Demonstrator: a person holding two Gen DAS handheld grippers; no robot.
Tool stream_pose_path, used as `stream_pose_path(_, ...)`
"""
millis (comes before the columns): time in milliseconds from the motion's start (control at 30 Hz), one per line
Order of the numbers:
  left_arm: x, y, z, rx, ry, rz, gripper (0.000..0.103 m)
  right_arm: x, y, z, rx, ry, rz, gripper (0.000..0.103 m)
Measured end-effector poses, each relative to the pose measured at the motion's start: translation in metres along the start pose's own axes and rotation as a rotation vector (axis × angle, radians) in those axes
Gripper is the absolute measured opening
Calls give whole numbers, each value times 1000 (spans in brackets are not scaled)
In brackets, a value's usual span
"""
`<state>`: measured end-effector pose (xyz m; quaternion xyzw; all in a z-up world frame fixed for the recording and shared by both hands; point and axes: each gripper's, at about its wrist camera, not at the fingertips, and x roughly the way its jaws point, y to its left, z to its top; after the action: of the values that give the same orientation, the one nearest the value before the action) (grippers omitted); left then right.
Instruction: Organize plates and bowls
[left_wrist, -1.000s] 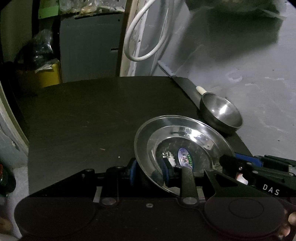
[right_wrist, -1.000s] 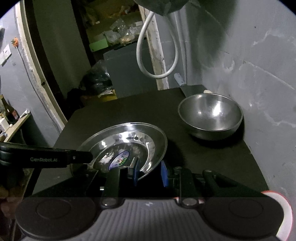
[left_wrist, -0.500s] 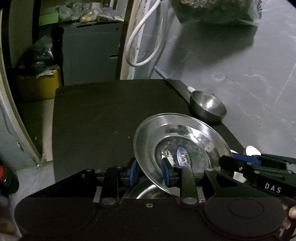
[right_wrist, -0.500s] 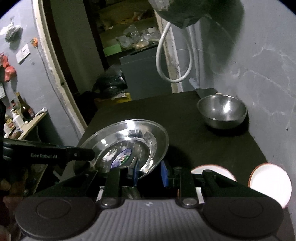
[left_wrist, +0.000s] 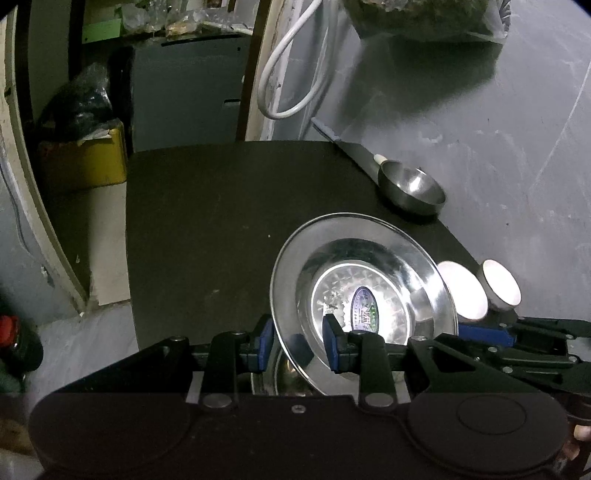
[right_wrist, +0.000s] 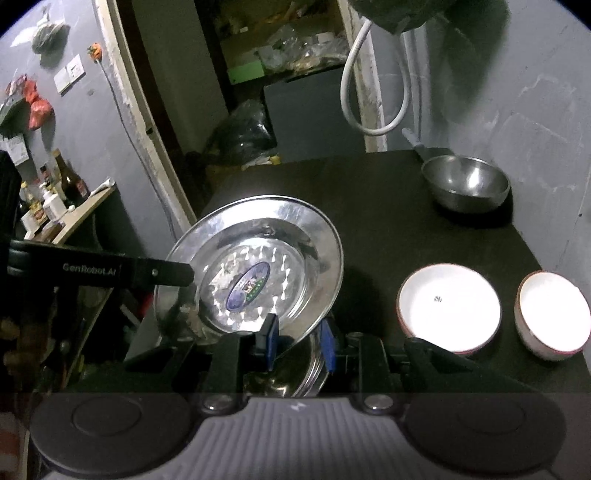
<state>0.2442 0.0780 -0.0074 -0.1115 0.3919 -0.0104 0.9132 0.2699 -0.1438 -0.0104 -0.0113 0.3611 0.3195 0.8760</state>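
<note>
Both grippers on one steel plate (left_wrist: 364, 284) — left hand-held gripper (left_wrist: 297, 341) clamped on its near rim, right hand-held gripper (right_wrist: 299, 341) clamped on the rim at its own side. Plate is tilted, held off the black tabletop (left_wrist: 207, 206), label sticker in its centre. More steel rims show directly under the plate; can't tell what they are. Steel bowl (right_wrist: 465, 182) sits at the far corner of the tabletop by the wall, well apart from the plate. Two white bowls (right_wrist: 448, 306) side by side, right of the plate, on the tabletop.
</note>
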Motion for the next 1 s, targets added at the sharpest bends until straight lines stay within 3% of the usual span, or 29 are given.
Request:
stream_pose_path(600, 2, 0, -21, -7, 66, -9, 31, -5, 5, -18, 20, 61, 7, 28)
stream_pose_path(1000, 5, -4, -24, 18, 106, 32, 31, 1, 4, -12, 18, 88, 21, 28)
